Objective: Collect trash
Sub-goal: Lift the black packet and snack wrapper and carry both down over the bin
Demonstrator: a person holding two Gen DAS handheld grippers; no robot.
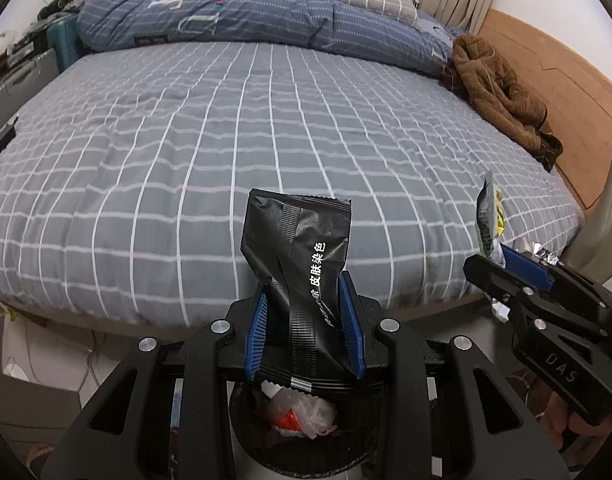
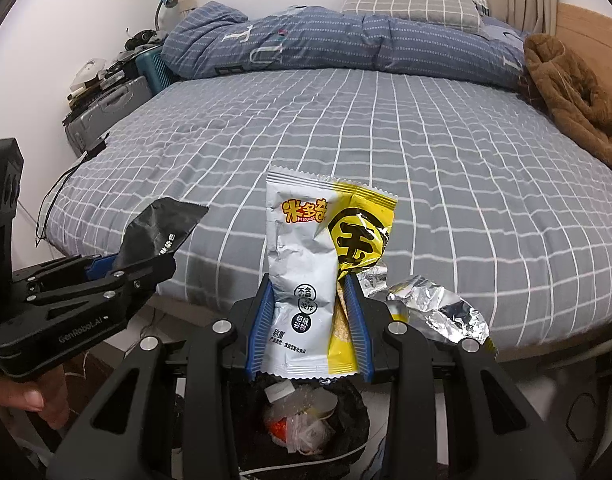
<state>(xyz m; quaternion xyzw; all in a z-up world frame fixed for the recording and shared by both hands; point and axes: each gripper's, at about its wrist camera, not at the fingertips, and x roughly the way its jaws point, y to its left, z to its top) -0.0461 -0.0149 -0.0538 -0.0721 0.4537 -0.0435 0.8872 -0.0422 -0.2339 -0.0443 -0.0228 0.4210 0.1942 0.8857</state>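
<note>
**Two wrappers poised over the bin**

The left gripper (image 1: 305,322) pinches a black packet (image 1: 302,264); the right gripper (image 2: 310,322) clamps a snack wrapper (image 2: 306,276). Both hang above the trash bin (image 2: 348,432). Light film may drift wide, missing its rim.

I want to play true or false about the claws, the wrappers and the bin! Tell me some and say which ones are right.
1. The left claw is shut on a black wrapper. True.
2. The right claw is empty. False: it grips a white and yellow snack wrapper.
3. A trash bin with rubbish already in it sits below both claws. True.
4. The brown blanket is in the bin. False: it lies on the bed, near the wooden headboard.
5. The black wrapper has already dropped into the bin. False: it is held up between the left claw's pads.
</note>
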